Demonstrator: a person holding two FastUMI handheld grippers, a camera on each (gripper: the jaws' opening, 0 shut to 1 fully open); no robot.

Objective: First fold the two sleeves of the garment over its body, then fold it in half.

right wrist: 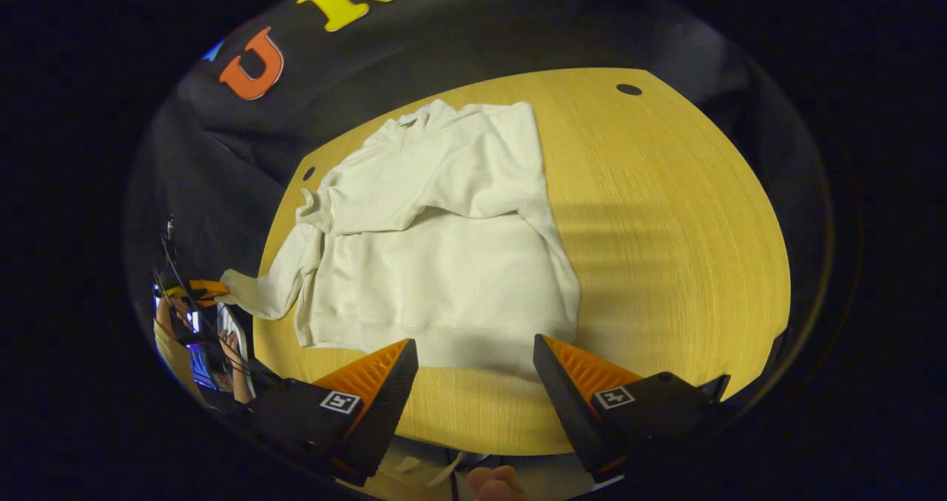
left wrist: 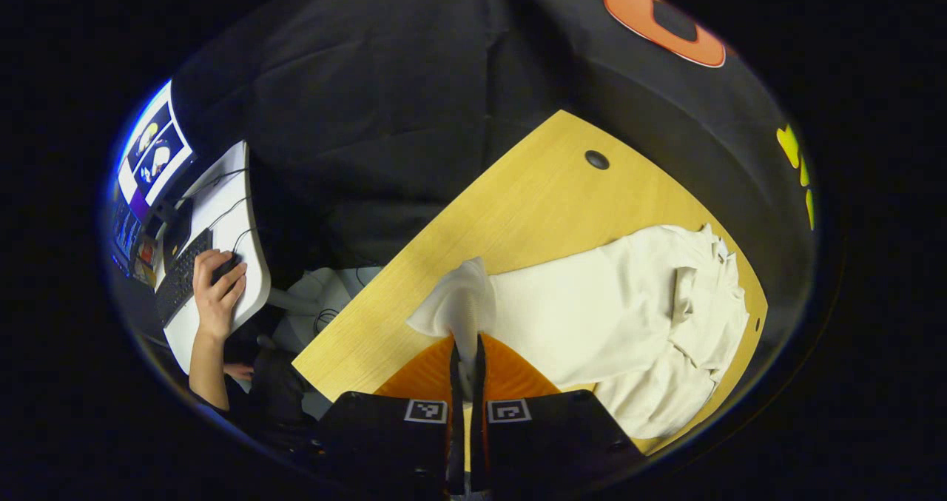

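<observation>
Garment (right wrist: 444, 242): a cream long-sleeved top, flat on the wooden table (right wrist: 666, 249), seen from the right gripper view.

Right gripper (right wrist: 473, 371): fingers wide apart, gripping nothing, held over the table's near edge. The garment's hem lies just ahead of the fingertips and between them. Farther on is the body of the garment, and across its upper part one sleeve (right wrist: 436, 183) is folded over, lying crosswise. The collar is at the far end, near the black cloth wall. Bare table extends to the right of the garment; a dark round hole (right wrist: 629, 89) sits in the far right of the tabletop.

Other sleeve (right wrist: 270, 283): stretched out to the left of the body, past the table's left edge. Its cuff is in the left gripper (right wrist: 203, 288), visible small at far left in this view.

Left gripper view: left gripper (left wrist: 466, 357) has its fingers close together, clamped on the sleeve cuff (left wrist: 462, 305), which bunches up just beyond the tips. From there the sleeve runs ahead and right to the garment body (left wrist: 592, 316), with the folded part rumpled at the far right. Table beneath and beyond.

Well off to the left: a white desk (left wrist: 240, 264) with a keyboard (left wrist: 181, 275), a person's hand (left wrist: 218, 290) on a mouse, and a monitor (left wrist: 152, 153) behind.
</observation>
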